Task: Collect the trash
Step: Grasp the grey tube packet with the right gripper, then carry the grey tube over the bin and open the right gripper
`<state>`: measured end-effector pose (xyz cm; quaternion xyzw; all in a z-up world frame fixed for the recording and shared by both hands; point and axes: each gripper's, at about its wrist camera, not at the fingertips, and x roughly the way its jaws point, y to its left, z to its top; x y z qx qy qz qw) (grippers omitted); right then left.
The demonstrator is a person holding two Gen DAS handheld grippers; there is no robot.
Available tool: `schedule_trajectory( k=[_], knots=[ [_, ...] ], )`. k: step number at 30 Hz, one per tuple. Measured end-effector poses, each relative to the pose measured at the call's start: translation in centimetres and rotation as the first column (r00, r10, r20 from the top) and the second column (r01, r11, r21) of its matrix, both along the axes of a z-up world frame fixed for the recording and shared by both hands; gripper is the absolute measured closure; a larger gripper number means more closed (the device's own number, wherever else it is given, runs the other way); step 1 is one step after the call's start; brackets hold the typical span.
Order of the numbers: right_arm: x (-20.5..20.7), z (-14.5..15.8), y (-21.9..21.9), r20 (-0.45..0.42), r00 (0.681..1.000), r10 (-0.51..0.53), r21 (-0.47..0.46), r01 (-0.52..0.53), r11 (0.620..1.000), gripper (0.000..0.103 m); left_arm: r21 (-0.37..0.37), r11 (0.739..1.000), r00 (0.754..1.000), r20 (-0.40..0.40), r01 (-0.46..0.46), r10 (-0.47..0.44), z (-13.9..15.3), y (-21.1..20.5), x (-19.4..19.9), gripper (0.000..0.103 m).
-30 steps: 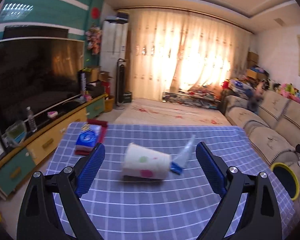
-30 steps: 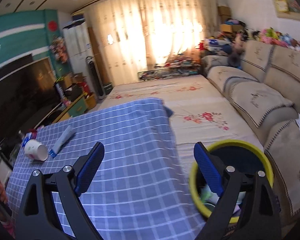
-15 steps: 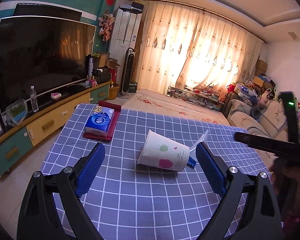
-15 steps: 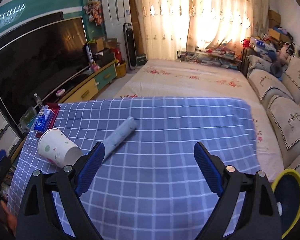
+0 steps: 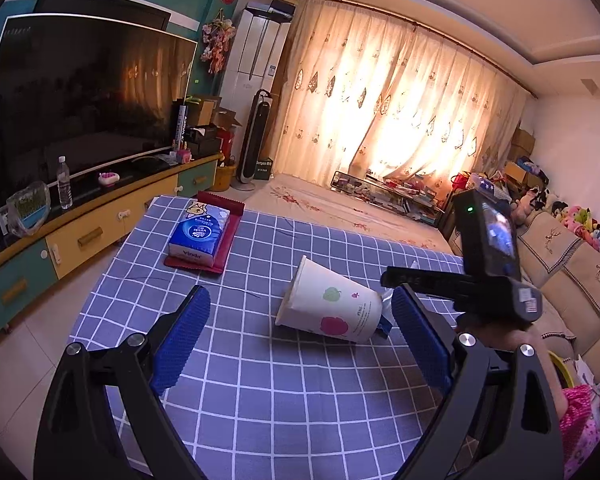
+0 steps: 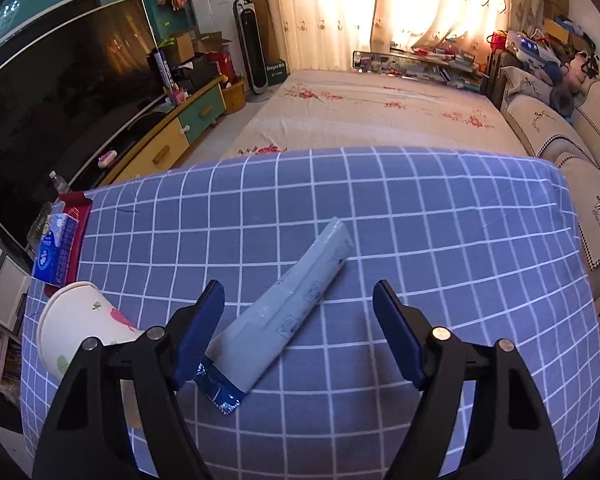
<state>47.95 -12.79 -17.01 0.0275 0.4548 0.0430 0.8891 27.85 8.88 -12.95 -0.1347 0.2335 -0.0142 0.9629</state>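
A white paper cup (image 5: 332, 308) with fruit prints lies on its side on the blue checked tablecloth (image 5: 260, 380), mouth toward the left. My left gripper (image 5: 300, 334) stands open just short of it, touching nothing. A long grey wrapper (image 6: 288, 308) with a blue end lies beside the cup (image 6: 76, 328). Over the wrapper my right gripper (image 6: 298, 326) hovers, jaws closing, the wrapper between them but clear of the pads. In the left wrist view the right gripper's body (image 5: 488, 276) shows behind the cup, held by a hand.
A blue tissue pack (image 5: 199, 234) on a red tray (image 5: 230, 236) sits at the table's far left. A yellow-rimmed bin (image 5: 562, 368) stands off the right edge by the sofa (image 5: 572, 256). A TV cabinet (image 5: 80, 232) runs along the left wall.
My right gripper swung left from the yellow bin across the table to over the grey wrapper, and its jaws narrowed. The left gripper rolled slightly; the cup and wrapper stayed put.
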Motion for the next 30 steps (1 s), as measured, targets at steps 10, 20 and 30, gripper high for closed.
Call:
schedule_trajectory(
  k=[10,20,30],
  knots=[
    [0.3,-1.3,0.9,-0.024,0.999,0.025,0.043,-0.024,0.999,0.082,-0.012,1.0,1.0,-0.013,0.002,-0.003,-0.4,0.0,0.2,0.012],
    [-5.6,3.5,-2.6,0.118,0.992,0.04,0.029,-0.044,0.999,0.082,0.006,1.0,1.0,-0.016,-0.003,0.003,-0.6,-0.2,0.3,0.012],
    [-13.5,6.2,-13.7,0.209,0.975,-0.081,-0.018,0.086,0.996,0.082,0.019,1.0,1.0,-0.014,-0.003,0.004,-0.7,-0.5,0.2,0.012]
  ],
)
